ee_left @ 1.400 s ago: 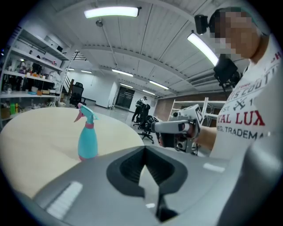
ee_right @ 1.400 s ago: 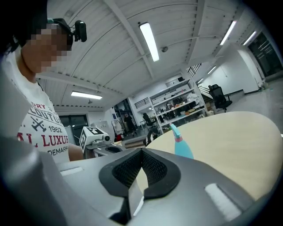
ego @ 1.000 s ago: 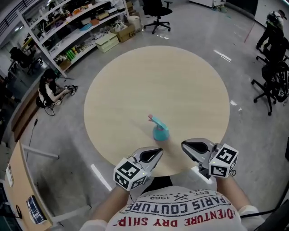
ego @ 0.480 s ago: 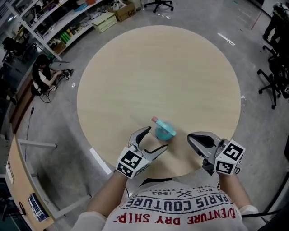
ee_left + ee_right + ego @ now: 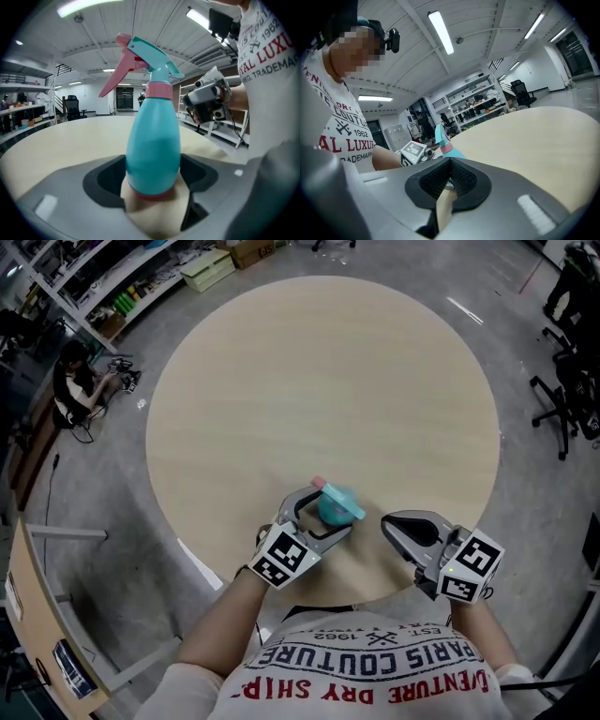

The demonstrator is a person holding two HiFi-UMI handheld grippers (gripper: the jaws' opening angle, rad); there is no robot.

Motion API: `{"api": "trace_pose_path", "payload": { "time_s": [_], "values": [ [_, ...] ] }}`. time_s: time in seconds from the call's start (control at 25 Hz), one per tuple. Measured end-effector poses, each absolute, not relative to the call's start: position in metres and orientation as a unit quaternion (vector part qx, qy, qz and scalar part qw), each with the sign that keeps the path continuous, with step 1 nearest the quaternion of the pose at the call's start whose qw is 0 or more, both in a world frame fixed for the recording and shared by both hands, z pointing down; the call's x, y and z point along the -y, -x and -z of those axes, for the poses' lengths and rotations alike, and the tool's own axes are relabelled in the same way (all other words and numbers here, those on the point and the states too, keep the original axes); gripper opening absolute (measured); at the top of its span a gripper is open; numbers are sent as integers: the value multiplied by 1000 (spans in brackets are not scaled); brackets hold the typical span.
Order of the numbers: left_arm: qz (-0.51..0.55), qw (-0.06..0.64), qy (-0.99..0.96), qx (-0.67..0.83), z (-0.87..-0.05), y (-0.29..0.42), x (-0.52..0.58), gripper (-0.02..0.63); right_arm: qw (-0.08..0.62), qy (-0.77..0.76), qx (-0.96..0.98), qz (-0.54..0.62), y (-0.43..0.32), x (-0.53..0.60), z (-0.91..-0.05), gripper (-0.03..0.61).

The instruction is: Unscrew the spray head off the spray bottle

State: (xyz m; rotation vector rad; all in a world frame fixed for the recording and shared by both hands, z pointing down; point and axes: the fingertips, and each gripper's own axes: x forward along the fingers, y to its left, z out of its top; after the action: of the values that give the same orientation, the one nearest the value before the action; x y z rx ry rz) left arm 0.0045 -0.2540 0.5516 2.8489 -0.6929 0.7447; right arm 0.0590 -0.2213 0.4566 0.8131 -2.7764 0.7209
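Since the earlier frame we have brought the left gripper (image 5: 327, 513) forward and down to the spray bottle (image 5: 153, 150), and its jaws, shut a second ago, have just been opening and now stand wide apart on either side of the bottle's lower body. The left gripper view shows the bottle upright between the two dark pads, though we cannot tell whether either pad touches it, and nothing there looks clamped. The pink and teal spray head (image 5: 140, 56) is still on top of the bottle, its nozzle pointing left in that view. The right gripper (image 5: 387, 521) has come slightly nearer the bottle and sits just beside it on the right, jaws fully together and holding nothing. The bottle stands on the round table (image 5: 319, 381), near the edge closest to us.
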Motion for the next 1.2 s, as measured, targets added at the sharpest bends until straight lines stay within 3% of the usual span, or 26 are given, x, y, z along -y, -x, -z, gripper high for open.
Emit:
{"api": "trace_pose_path", "payload": {
  "time_s": [0.24,0.32,0.52,0.96,1.2],
  "values": [
    [-250,58,-937,237,-551,-8,255,354,98,-276,932,-216,-49,221,-460,6],
    [-254,62,-934,244,-551,-8,255,354,109,-284,934,-185,-40,224,-458,144],
    [-243,78,-928,272,-547,-11,255,354,121,-303,940,-100,-12,243,-445,182],
    [-242,111,-903,336,-551,-8,257,354,119,-323,937,-62,5,259,-451,146],
    [-260,76,-925,266,-552,-10,245,354,128,-195,972,-30,3,244,-450,133]
  ]
}}
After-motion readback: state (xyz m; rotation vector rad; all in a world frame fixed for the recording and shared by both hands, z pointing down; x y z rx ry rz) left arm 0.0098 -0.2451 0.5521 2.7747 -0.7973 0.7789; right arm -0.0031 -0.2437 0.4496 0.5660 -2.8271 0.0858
